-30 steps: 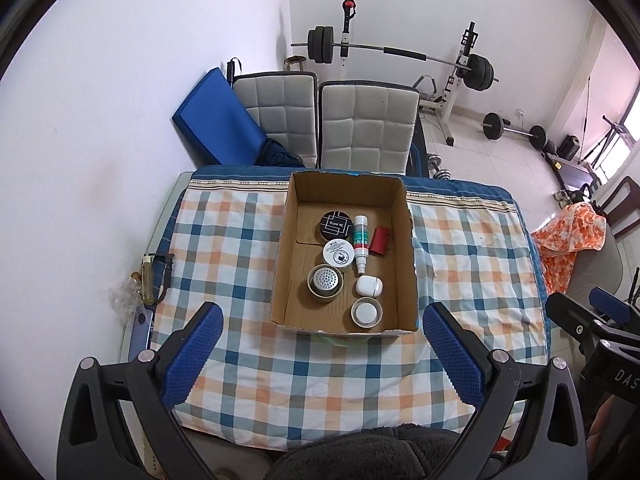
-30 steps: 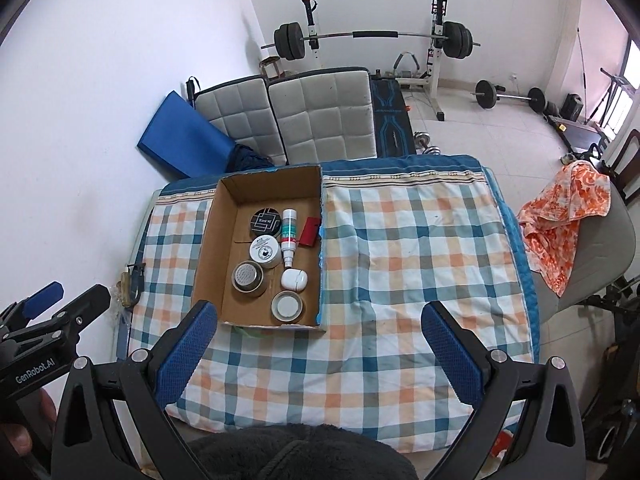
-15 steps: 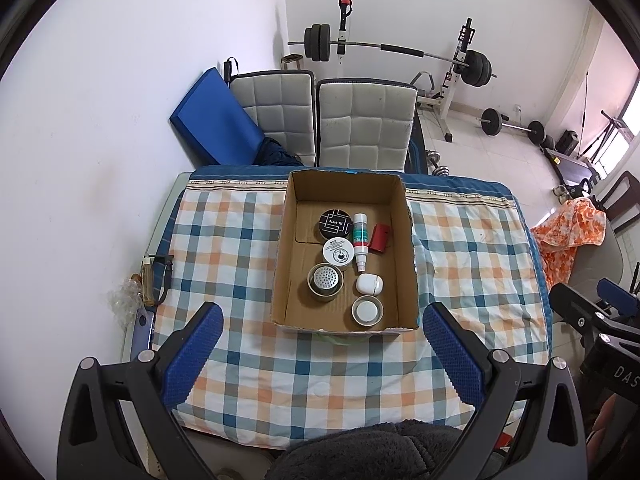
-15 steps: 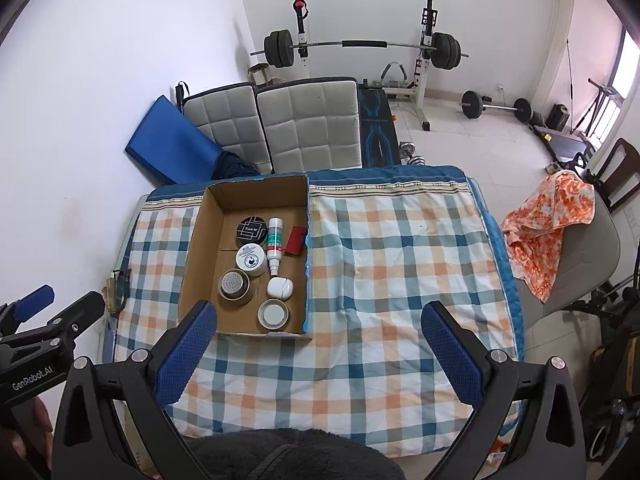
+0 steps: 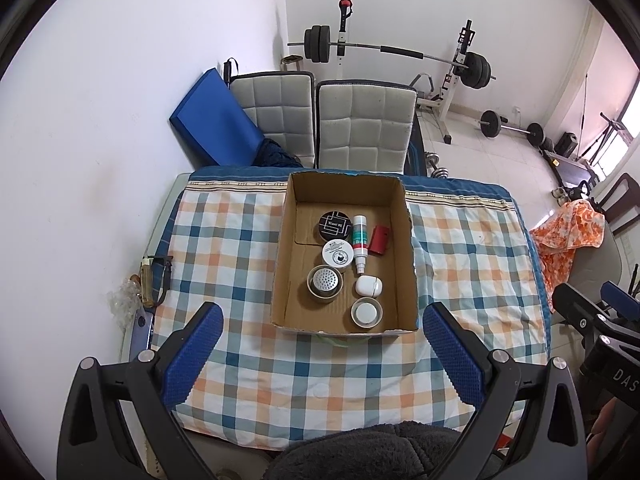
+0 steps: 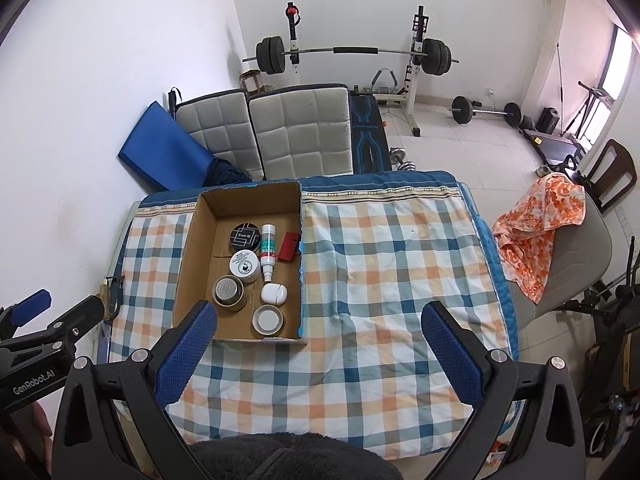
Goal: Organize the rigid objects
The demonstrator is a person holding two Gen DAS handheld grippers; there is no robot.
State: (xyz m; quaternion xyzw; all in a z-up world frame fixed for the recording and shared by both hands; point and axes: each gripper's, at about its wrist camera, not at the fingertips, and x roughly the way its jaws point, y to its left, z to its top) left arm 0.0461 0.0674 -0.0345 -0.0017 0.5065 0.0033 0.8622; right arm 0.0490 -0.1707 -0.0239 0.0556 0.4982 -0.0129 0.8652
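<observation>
The left tool point(image 5: 322, 344) is held high over the near edge of the worktop point(image 5: 224, 248), its blue pads spread wide with nothing between them. The right tool point(image 6: 320, 342) hovers at about the same height, equally wide and empty.

Ahead of and below both sits the box point(image 5: 406, 264), open-topped, its long axis running away from the tools. For the left tool the box lies straight ahead, centred between its fingers; for the right tool it lies ahead and to the left. So the left looks the better placed for a reach into it.

Inside, the items sit in two rough rows along the box's length: a black tin point(image 5: 335, 225) farthest, then a white jar point(image 5: 338, 256), a metal tin point(image 5: 325, 283) and, nearest, a white-lidded jar point(image 5: 366, 312). Beside them lie a spray bottle point(image 5: 360, 242), pointing lengthwise with its nozzle towards the tools, a red case point(image 5: 379, 240) and a white pod point(image 5: 369, 286). The cloth around the box holds none of them.
</observation>
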